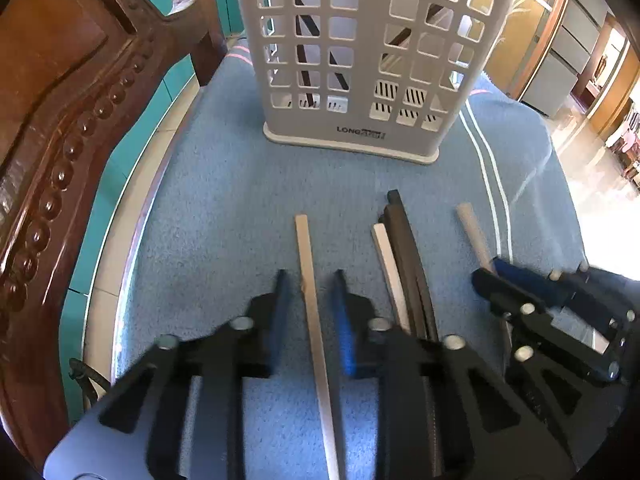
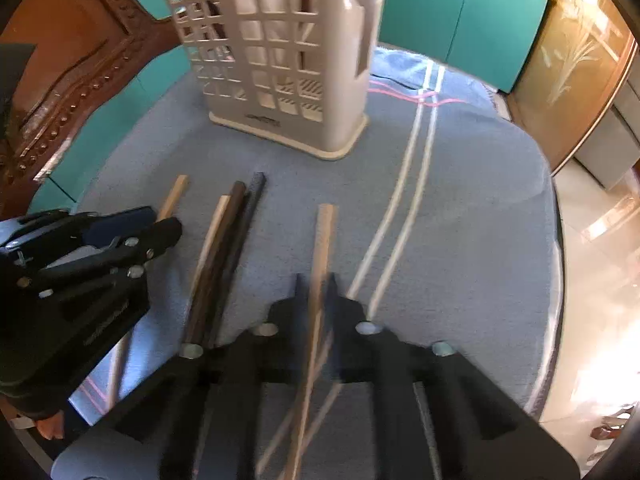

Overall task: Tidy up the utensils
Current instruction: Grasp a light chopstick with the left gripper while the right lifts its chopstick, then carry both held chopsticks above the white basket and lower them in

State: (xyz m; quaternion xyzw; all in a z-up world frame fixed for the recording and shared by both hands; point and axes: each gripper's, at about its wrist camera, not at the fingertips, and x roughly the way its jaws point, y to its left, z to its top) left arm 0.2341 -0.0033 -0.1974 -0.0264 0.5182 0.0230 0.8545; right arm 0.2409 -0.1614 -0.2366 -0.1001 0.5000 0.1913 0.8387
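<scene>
- The left hand-held gripper [image 1: 310,276] sits at the bottom centre of the left wrist view, its fingers apart on either side of a pale chopstick [image 1: 312,292] that lies on the blue cloth [image 1: 224,200] — neither pad looks to be touching the stick.
- The right hand-held gripper [image 2: 314,280] fills the bottom centre of the right wrist view; its fingers stand close on both sides of another light wooden chopstick [image 2: 324,240], which runs up from between them toward the middle of the frame. The blur there hides whether the pads actually press it, so I cannot tell if it is clamped.
- Between the two sticks, a bundle lies on the cloth: dark chopsticks [image 1: 404,240] side by side, with a pale one [image 1: 386,256] touching their left edge (in the right wrist view the same bundle appears left of centre).
- The utensil holder [image 1: 360,60], a pale plastic basket with square cut-outs, stands upright at the top centre of the left wrist view, beyond the stick tips and apart from them. Dark sticks show through its grid, leaning inside.
- The cloth covers the table; two white stripes [image 2: 404,200] run along it to the right of the right gripper.
- A carved wooden chair back [image 1: 60,120] fills the left edge, with teal cabinets [image 2: 460,20] behind.
</scene>
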